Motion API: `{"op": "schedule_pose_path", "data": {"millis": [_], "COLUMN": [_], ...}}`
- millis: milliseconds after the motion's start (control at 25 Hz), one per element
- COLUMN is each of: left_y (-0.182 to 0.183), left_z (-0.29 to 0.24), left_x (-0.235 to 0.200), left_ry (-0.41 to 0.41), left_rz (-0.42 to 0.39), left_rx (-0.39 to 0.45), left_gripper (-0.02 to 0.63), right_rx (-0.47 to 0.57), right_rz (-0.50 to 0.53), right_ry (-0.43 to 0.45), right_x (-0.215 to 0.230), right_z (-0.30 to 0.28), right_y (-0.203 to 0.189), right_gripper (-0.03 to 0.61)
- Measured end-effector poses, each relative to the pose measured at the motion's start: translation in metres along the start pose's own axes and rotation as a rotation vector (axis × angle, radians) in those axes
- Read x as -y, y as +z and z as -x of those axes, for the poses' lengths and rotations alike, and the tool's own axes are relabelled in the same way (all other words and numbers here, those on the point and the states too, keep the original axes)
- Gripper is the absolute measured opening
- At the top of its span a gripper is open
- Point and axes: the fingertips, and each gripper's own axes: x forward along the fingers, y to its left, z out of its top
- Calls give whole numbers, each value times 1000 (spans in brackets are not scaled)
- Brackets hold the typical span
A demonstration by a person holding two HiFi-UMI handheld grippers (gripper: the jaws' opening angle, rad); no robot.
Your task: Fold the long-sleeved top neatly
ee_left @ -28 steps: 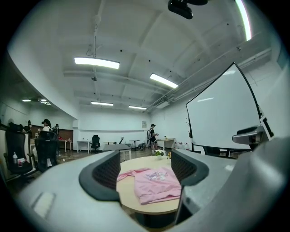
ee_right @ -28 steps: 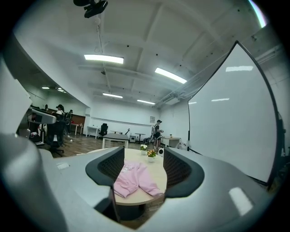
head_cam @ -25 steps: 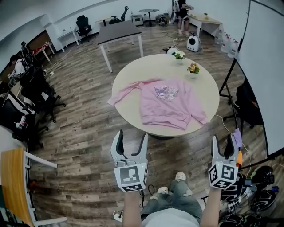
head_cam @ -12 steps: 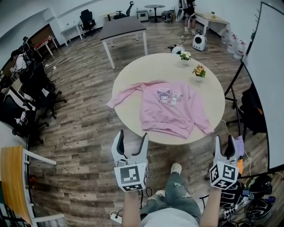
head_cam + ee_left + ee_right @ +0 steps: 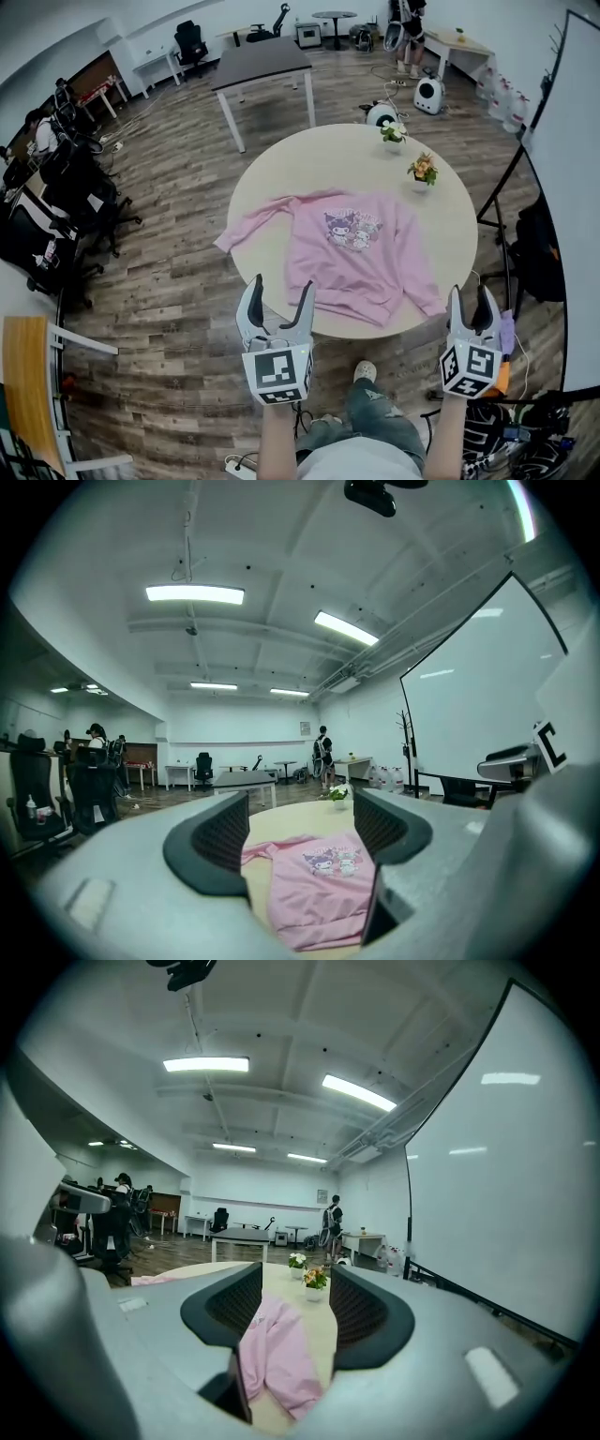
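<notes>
Both the left claw point(image 5: 281, 284) and right claw point(image 5: 472, 293) gape wide, empty.

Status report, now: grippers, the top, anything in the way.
Left gripper and right gripper open, empty, touching nothing. Pink top spread flat on the table, unfolded, print up. Two flower pots on the far side, off the cloth.

No legible words, brands or numbers anywhere. Near, only black-and-white square code patterns, not lettering, on the left marker cube point(image 5: 277, 372) and the right marker cube point(image 5: 472, 367). Cartoon print point(image 5: 352, 228) on the chest of the pink top point(image 5: 347, 272), perhaps with tiny lettering, too small to read. Small plaque point(image 5: 306, 727) on the far wall, illegible.
</notes>
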Motion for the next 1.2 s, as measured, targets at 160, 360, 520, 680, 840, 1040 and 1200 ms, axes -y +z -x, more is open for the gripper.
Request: {"op": "schedule_pose_path", "data": {"millis": [160,360,520,680,840,1040,1200], "left_y": [4,6,4,-2,-10,-29,-45], "left_z": [-37,-83,-113,-137,-151,-160,-165], "left_x": [12,32,46,57,66,71,75], "left_ry": [4,-5,-16,-31,-46,-63,-77], "left_rz": [3,-5,-6,-16,-19,-16,-12], "left_rx": [-5,-10,-14,-38,-63,-111,-155], "left_gripper": [339,339,339,339,339,339,339], "right_rx": [3,-2,-13,-30,-55,-98,-137], "right_rz": [2,12,18,24,27,25,26], "right_ry": [11,17,27,33,35,41,48], "right_x": [19,41,54,64,71,73,70], "right_z": [-36,-79,-106,-123,-133,-138,-139], "right_y": [6,8,6,2,-8,-25,-42], "right_gripper": [249,249,249,249,243,236,233]}}
